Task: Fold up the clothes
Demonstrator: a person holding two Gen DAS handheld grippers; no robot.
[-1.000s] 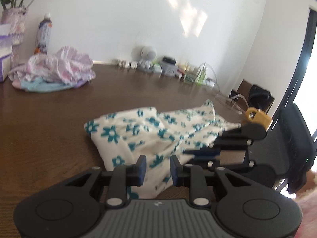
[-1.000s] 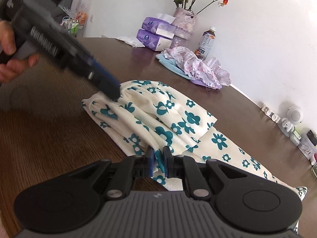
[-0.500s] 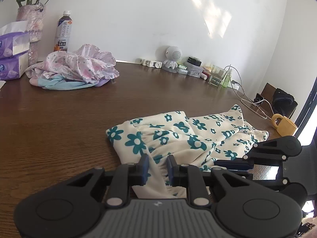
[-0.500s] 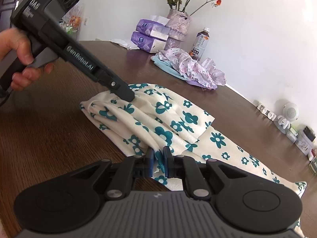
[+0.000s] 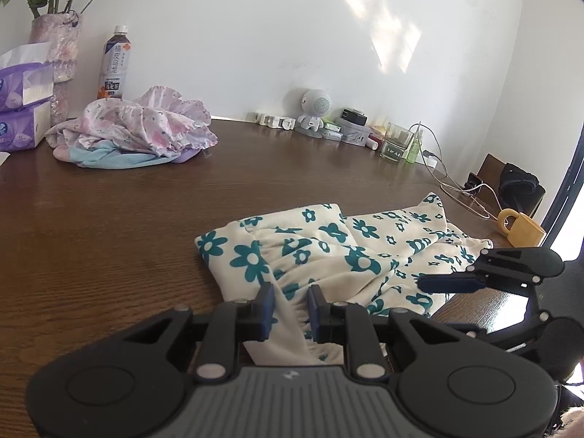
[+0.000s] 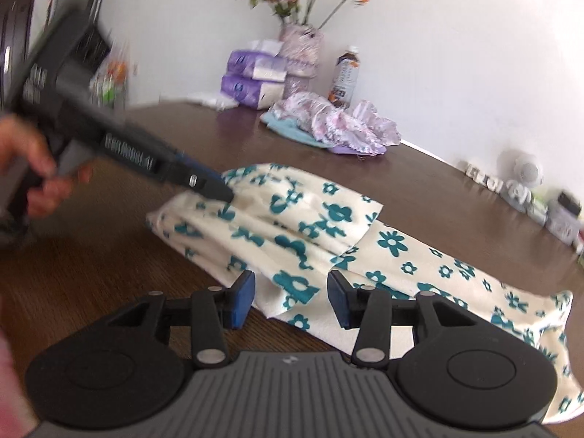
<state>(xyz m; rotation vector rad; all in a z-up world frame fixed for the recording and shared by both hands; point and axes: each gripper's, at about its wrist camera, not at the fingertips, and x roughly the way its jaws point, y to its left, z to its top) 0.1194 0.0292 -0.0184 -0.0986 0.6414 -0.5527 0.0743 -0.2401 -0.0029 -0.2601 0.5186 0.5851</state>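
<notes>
A cream garment with teal flowers lies partly folded on the brown wooden table. My left gripper is low at its near edge, and gathered cloth fills the gap between its blue pads. In the right wrist view a hand holds that left gripper, whose tip rests on the garment at its far left corner. My right gripper stands open just over the garment's near edge, with cloth lying below the gap. From the left wrist view the right gripper sits at the garment's right side.
A pile of pink and light blue clothes sits at the back left, near a bottle, tissue packs and a flower vase. Small items and cables line the wall. A yellow mug stands by the right edge.
My right gripper has opened wide and let go of the garment's edge. My left gripper's jaws have drawn closer together on the gathered cloth.
</notes>
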